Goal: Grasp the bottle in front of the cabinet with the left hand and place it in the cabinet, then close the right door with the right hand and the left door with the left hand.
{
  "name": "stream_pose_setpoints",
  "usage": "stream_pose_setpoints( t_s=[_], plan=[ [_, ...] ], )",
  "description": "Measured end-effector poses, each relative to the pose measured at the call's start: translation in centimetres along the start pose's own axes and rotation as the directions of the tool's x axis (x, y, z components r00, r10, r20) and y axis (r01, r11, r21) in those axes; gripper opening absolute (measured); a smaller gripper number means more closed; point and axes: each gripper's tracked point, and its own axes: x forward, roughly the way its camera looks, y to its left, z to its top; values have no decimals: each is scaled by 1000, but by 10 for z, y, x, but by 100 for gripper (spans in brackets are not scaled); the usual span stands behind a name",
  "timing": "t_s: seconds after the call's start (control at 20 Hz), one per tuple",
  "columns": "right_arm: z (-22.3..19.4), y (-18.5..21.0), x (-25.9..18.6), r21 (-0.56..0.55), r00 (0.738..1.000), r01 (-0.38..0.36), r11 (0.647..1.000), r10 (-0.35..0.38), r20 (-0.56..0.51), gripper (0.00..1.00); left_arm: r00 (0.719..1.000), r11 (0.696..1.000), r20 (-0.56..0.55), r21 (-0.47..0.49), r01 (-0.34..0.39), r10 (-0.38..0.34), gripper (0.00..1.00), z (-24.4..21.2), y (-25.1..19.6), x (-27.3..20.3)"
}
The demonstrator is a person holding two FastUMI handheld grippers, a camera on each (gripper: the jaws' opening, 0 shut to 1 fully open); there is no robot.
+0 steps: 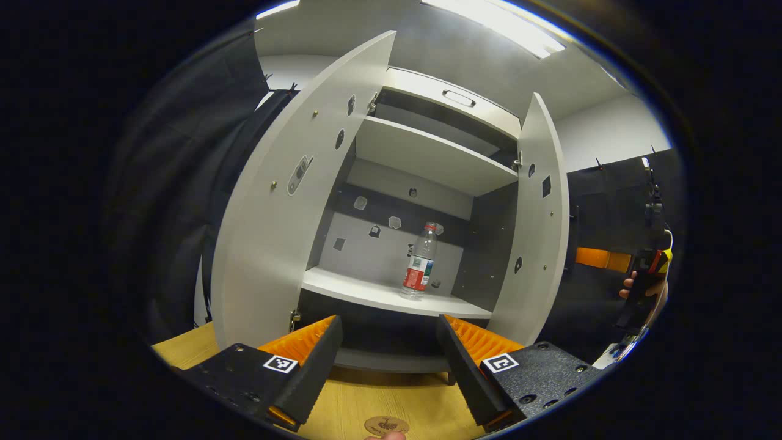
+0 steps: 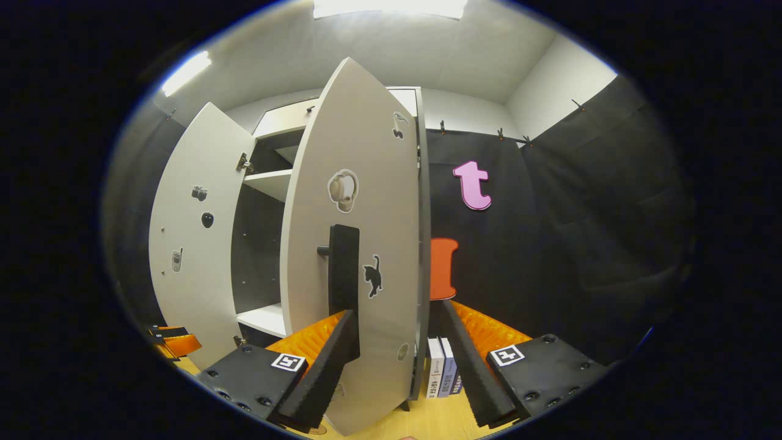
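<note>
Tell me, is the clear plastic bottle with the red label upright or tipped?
Upright. In the left gripper view the clear plastic bottle stands on its base, cap up, on the cabinet's lower shelf.

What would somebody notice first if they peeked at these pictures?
Probably the big pale cabinet with both doors swung wide open, and the lone water bottle standing upright on its lower shelf. In the right gripper view, the right door looms close, with a cat sticker and a dark handle, and the right gripper is open around its edge. The left gripper is open and empty, back from the shelf.
</note>
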Motion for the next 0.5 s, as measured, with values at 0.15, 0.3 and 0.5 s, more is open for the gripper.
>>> stream_pose_setpoints(
  t_s=[0.15, 0.3, 0.5],
  plan=[
    [-7, 29, 14, 11, 999, -43, 999, 43, -15, 95, 1000, 1000, 3, 2, -29, 29, 94, 2, 13, -8],
    [-13, 54, 26, 10, 995, -93, 996, 93, -31, 95, 996, 996, 12, 0, -86, 86, 95, 4, 31, -17],
    [-25, 79, 43, 29, 991, -126, 992, 127, -53, 95, 986, 987, 28, -5, -161, 161, 95, 10, 56, -34]
  ],
)
